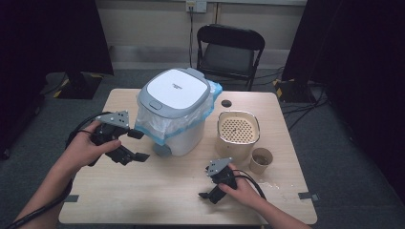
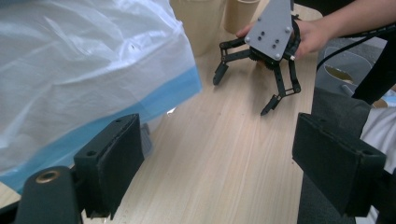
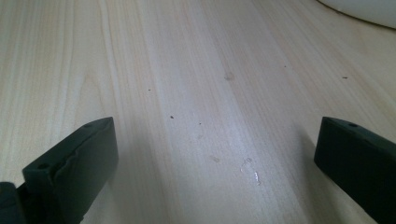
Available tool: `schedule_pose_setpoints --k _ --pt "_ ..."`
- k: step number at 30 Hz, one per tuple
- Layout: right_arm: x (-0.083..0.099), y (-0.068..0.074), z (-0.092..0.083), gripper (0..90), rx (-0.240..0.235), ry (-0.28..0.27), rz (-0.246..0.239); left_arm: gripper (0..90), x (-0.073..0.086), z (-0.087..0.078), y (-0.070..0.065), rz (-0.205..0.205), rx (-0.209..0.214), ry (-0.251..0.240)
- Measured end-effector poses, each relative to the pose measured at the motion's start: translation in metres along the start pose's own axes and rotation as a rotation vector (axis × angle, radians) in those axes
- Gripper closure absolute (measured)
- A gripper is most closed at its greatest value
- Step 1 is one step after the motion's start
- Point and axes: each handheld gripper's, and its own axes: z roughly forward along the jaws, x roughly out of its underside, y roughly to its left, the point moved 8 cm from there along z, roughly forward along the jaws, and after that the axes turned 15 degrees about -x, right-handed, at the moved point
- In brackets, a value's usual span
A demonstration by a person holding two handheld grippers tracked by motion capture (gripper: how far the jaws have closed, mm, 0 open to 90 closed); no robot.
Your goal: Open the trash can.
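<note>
A white bin [image 1: 184,138] with a closed grey-and-white lid [image 1: 176,88] stands on the wooden table [image 1: 157,191]. A clear bag with a blue hem [image 1: 157,125] hangs over its rim. My left gripper [image 1: 139,145] hovers just left of the bin, open, with nothing between its jaws. In the left gripper view the bag [image 2: 70,70] hangs close at the left beside my left gripper [image 2: 215,158]. My right gripper [image 1: 206,182] rests low near the table's front edge, open and empty. It appears across the table in the left gripper view [image 2: 243,93], and its own view has bare wood between the jaws [image 3: 215,154].
A beige container with a perforated top [image 1: 238,133] stands right of the bin, with a brown paper cup [image 1: 261,161] beside it. A small dark disc [image 1: 226,103] lies at the far edge. A black folding chair [image 1: 230,52] stands behind the table.
</note>
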Motion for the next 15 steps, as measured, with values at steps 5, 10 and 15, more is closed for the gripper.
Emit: schedule_pose_setpoints --k 5,10,15 --pt "0.0 0.0 0.0 0.0 -0.002 0.002 0.001 16.0 -0.008 -0.004 0.002 -0.004 -0.008 0.0" --pt "0.0 0.0 0.0 0.0 -0.002 0.002 0.001 16.0 -0.016 -0.009 0.006 0.009 -0.017 0.002" --pt "0.0 0.0 0.0 0.0 -0.002 0.002 0.0 16.0 -0.024 -0.013 0.007 0.012 -0.017 -0.003"
